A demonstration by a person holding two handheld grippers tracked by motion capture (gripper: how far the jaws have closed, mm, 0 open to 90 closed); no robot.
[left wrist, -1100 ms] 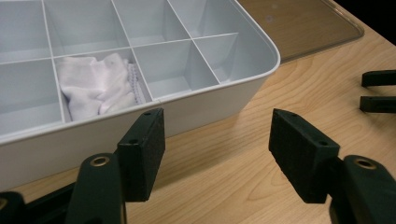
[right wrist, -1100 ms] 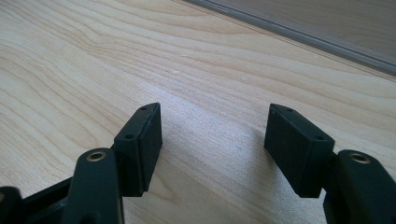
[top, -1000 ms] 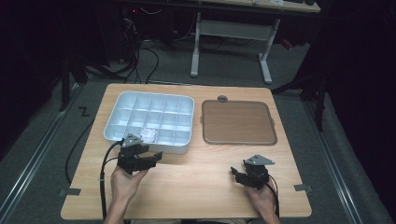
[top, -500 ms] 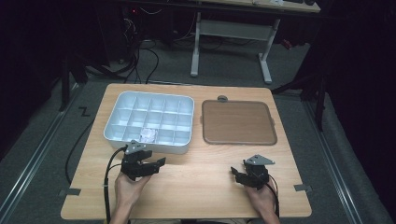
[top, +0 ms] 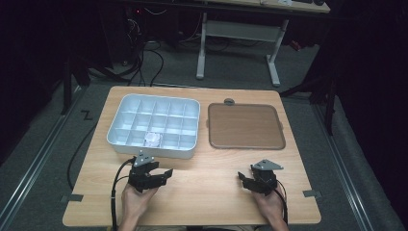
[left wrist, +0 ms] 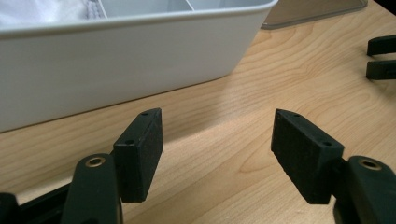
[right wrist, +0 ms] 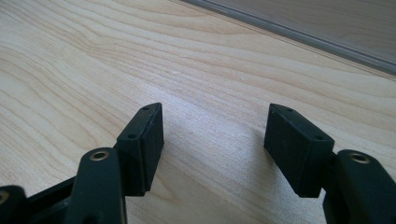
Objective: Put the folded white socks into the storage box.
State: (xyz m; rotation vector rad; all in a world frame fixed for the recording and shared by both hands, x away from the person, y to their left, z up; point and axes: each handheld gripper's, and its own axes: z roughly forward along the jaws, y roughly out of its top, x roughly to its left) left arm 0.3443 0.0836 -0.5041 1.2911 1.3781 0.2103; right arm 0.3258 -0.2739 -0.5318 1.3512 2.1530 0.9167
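A white compartment tray [top: 126, 108] sits at the table's back left, with a crumpled white item [top: 152, 139] in a front compartment. My left gripper [top: 165, 175] rests low over the wood just in front of the tray, jaws open and empty. In the left gripper view the left gripper [left wrist: 217, 154] faces the tray's white wall [left wrist: 116, 70] with bare wood between its pads. My right gripper [top: 243, 179] lies near the front right of the table, open and empty. Bare wood also lies between the pads of the right gripper [right wrist: 214, 149] in its own view.
A brown flat tray [top: 244, 126] lies at the back right, its edge [right wrist: 299, 28] ahead of the right gripper. The wooden table [top: 207, 192] has free room between the two hands. Cables trail off the front edge. A desk frame [top: 238, 33] stands behind the table.
My left gripper has drawn back from the tray's front wall toward the near edge and sunk lower to the table. The right gripper has stayed put.
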